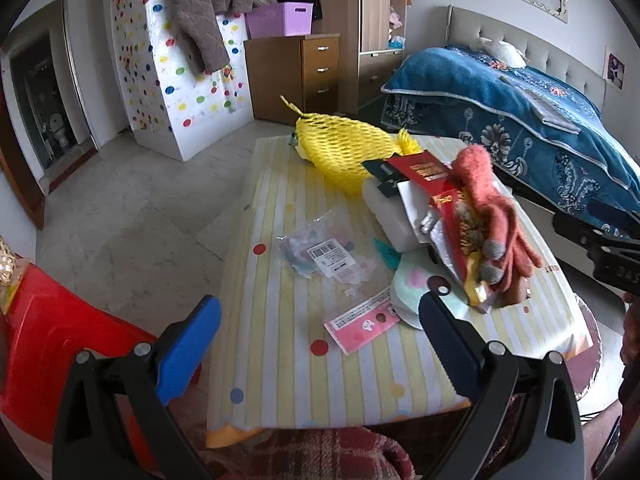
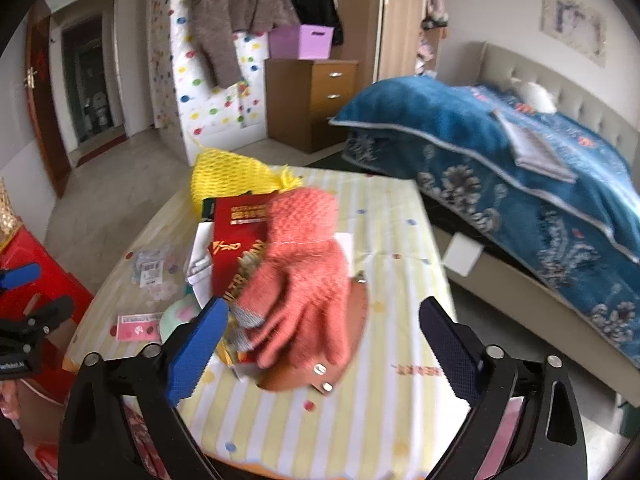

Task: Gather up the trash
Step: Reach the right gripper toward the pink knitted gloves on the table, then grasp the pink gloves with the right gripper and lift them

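On the desk [image 1: 280,380] with the striped cloth, trash lies scattered: a clear plastic wrapper [image 1: 324,254] near the middle, a pink paper slip [image 1: 362,320] closer to the front edge. A pink glove [image 2: 304,276] rests on a red packet [image 2: 236,240]. Left hand-held gripper [image 1: 320,344] hangs with jaws apart, holding nothing; right hand-held gripper [image 2: 324,340] also stands wide apart, above the glove.

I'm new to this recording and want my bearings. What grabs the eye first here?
The coral knit gloves draped over a red packet mid-table stand out first. Behind them, at the table's far end, lies a yellow mesh net. A bed with a blue blanket fills the right side.
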A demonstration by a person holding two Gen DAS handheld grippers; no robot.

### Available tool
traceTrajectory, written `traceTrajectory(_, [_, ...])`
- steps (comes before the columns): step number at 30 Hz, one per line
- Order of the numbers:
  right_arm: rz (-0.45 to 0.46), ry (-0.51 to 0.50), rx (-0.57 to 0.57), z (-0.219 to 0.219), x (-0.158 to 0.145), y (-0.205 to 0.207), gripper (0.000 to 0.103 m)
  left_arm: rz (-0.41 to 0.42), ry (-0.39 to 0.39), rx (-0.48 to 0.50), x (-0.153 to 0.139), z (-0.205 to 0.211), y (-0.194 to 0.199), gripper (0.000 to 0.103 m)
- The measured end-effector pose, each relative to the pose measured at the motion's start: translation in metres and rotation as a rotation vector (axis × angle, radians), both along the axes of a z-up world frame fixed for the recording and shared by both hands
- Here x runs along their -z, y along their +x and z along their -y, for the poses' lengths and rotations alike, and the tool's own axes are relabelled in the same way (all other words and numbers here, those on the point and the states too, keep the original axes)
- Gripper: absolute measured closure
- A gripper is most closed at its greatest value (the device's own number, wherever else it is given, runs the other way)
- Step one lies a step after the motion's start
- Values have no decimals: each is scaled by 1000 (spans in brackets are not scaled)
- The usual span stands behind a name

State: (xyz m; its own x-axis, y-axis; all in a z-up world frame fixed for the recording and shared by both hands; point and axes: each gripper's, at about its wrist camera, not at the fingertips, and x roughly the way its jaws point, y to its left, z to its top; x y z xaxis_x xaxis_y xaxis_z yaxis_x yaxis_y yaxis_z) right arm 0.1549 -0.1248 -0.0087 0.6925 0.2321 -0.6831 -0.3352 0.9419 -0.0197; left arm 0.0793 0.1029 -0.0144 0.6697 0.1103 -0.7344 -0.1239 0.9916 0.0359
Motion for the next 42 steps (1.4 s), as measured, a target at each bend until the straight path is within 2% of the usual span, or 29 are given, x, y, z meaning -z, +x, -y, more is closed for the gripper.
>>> traceTrajectory(2, [-6, -3, -5, -6, 5, 9, 16, -6, 2, -7, 3, -2, 7, 10])
traceTrajectory(3, [-6, 2, -7, -9, 7, 13, 28, -8, -1, -7, 5, -4, 9, 11])
traceTrajectory(4, [-20, 0, -7, -13, 12, 20, 31, -9, -4, -9, 6, -5, 13, 13])
traceTrajectory(10, [-47, 21, 1, -25, 26, 44, 32, -12, -17, -16, 14, -11, 26, 14])
traceTrajectory(13, [-78, 26, 13, -29, 35, 54, 37, -11, -26, -4, 16, -10, 27, 14])
traceTrajectory(15, [-90, 26, 14, -32, 38, 58, 51, -11, -28, 8, 16, -8, 25, 14])
traceTrajectory(16, [-98, 25, 14, -33, 39, 58, 55, -10, -26, 11, 15, -8, 24, 14])
traceTrajectory(18, [-103, 37, 18, -32, 36, 56, 81, -7, -23, 17, 13, -7, 22, 14])
traceTrajectory(21, [-24, 97, 27, -21, 8, 44, 84, 10, -14, 15, 8, -7, 14, 14])
traceTrajectory(25, [87, 188, 29, 1, -42, 19, 85, 43, -7, -4, -3, -13, 1, 13])
traceTrajectory(26, [87, 188, 29, 1, -42, 19, 85, 50, -6, -7, -5, -15, -3, 12])
traceTrajectory(27, [130, 204, 34, 10, -57, 6, 85, 54, -4, -11, -6, -16, -7, 12])
traceTrajectory(30, [179, 229, 51, 27, -75, -19, 85, 50, 4, -20, -4, -20, -14, 11])
traceTrajectory(33, [169, 254, 57, 41, -77, -32, 85, 21, 8, -25, 6, -22, -20, 11])
traceTrajectory(38, [131, 194, 79, 51, -53, -55, 85, -31, -2, -20, 29, -16, -18, 11])
traceTrajectory(42, [91, 195, 92, 56, -36, -59, 84, -57, -14, -9, 48, -9, -3, 11])
